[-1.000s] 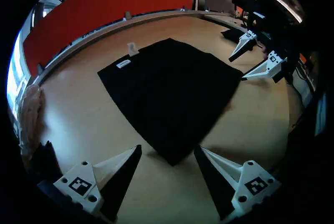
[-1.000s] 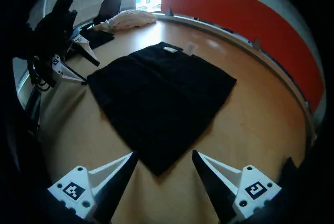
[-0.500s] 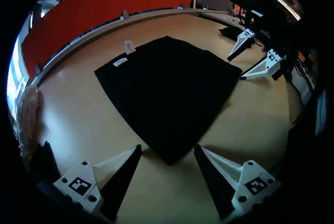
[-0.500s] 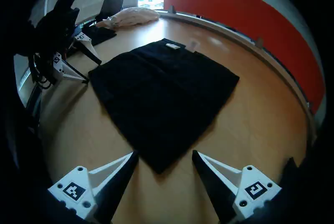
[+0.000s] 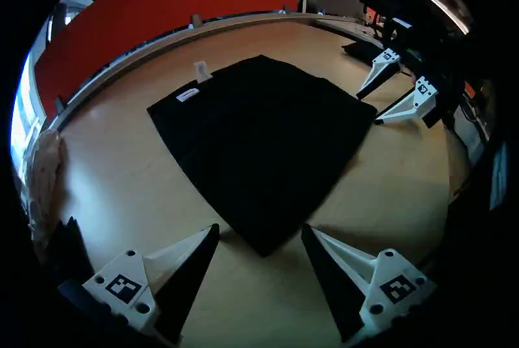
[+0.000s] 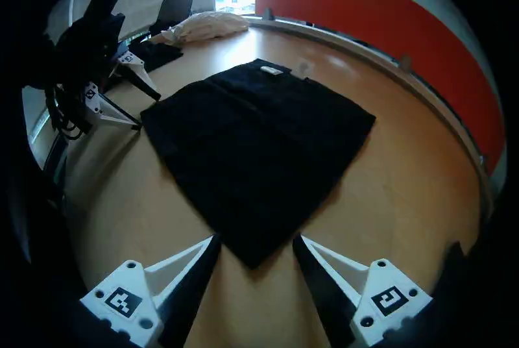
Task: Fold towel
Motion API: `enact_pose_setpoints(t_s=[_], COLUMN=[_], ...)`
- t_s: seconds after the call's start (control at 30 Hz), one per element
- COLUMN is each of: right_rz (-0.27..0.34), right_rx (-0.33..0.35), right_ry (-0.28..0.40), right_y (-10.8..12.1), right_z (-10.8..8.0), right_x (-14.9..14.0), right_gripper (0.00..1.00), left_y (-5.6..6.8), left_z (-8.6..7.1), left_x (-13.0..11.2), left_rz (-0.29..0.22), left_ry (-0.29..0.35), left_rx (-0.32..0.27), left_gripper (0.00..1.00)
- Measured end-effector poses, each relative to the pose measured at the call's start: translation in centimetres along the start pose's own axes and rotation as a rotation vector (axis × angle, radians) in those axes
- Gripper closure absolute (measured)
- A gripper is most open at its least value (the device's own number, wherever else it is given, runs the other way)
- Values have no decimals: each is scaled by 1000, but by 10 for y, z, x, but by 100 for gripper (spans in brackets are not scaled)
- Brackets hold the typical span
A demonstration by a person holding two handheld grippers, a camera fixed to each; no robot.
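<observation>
Towel (image 5: 259,147), black, spread flat on wooden surface (image 5: 130,179). Left claw (image 5: 259,228), right claw (image 6: 256,237): wide open, empty, each just off one towel corner, neighbouring corners, both equally near.

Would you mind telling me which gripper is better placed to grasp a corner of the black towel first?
Right, marginally. Both stand open astride a corner of the black towel, yet the right gripper flanks its corner more closely than the left gripper.
</observation>
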State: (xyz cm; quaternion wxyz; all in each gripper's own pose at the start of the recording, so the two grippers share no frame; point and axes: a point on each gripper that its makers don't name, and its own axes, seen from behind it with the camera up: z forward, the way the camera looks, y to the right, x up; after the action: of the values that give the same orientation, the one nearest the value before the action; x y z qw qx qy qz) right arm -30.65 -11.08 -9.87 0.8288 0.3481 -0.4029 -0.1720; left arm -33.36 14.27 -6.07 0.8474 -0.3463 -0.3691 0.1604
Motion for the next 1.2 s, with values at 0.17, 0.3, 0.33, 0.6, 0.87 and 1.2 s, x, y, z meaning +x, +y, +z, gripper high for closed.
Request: enact_pose_setpoints(t_s=[0.17, 0.3, 0.33, 0.6, 0.87, 1.2], right_rz=[-5, -5, -4, -9, -5, -6], right_rx=[6, 7, 7, 12, 10, 13], right_ry=[3, 4, 4, 5, 6, 2], right_y=[-4, -4, -4, -4, -2, -3], right_z=[-2, -4, -5, -8, -8, -1], right_x=[0, 0, 0, 0, 0, 3], right_gripper=[30, 31, 32, 45, 63, 76], left_y=[0, 0, 0, 1, 3, 5], left_z=[1, 1, 2, 2, 1, 1], left_x=[0, 0, 0, 0, -1, 0], left_rz=[-5, -10, -11, -19, -26, -50], left_ry=[-5, -7, -8, -14, -18, -24], left_rx=[7, 13, 14, 21, 26, 51], left_gripper=[7, 9, 10, 23, 36, 81])
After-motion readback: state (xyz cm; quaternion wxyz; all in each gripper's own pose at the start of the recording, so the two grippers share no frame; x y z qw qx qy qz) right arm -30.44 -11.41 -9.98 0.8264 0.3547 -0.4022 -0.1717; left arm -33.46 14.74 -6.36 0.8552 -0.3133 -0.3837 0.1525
